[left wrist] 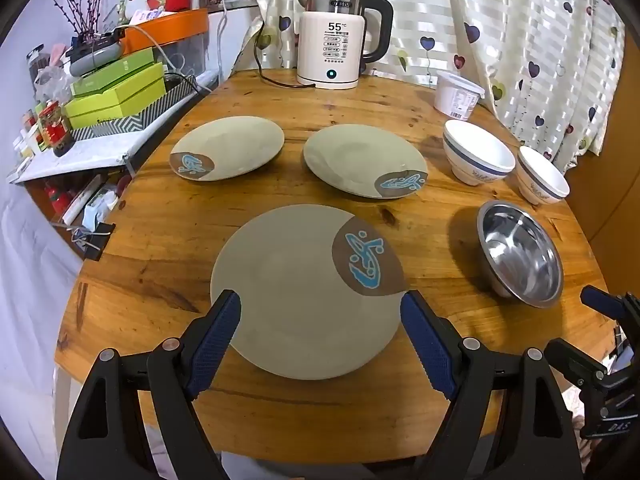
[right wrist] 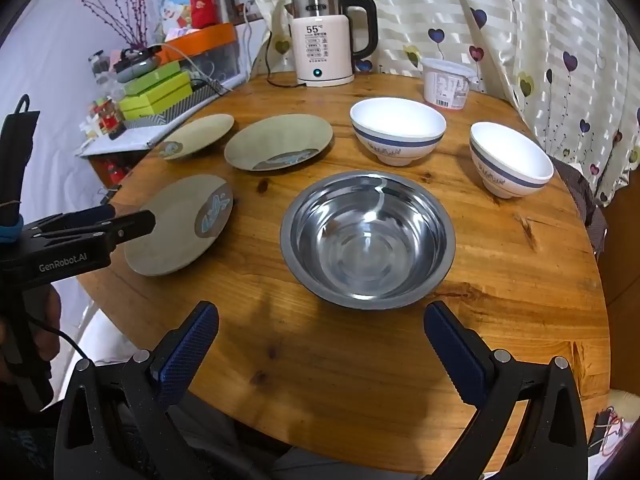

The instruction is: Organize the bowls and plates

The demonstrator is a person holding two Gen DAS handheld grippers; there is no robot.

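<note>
Round and wooden, the tabletop [right wrist: 360,368] sits against a heart-print curtain [right wrist: 520,20], with a kettle [right wrist: 324,52] and a plastic tub [right wrist: 446,86] at its 12 o'clock edge.

Three flat grey-green plates lie apart on the left half: the near plate [left wrist: 296,292] at 7 o'clock, the far-left plate [left wrist: 232,146] at 10 o'clock, and the middle plate [left wrist: 360,158] towards 11 o'clock. They look like stiff, glazed ceramic, probably slippery and breakable; a thin rim is likely the only place to pinch.

On the right half, a steel bowl [right wrist: 368,240] sits near the centre; it looks light and dent-proof, though its smooth lip may slide. Two white bowls, one [right wrist: 398,128] at 1 o'clock and one [right wrist: 510,160] at 2 o'clock, look fragile.

The left tool [left wrist: 320,304] hovers over the near plate, released, jaws wide and holding nothing. The right tool [right wrist: 320,320] is equally spread and empty, before the steel bowl.

Bare wood separates every piece, but clutter crowds the 9 o'clock edge.
</note>
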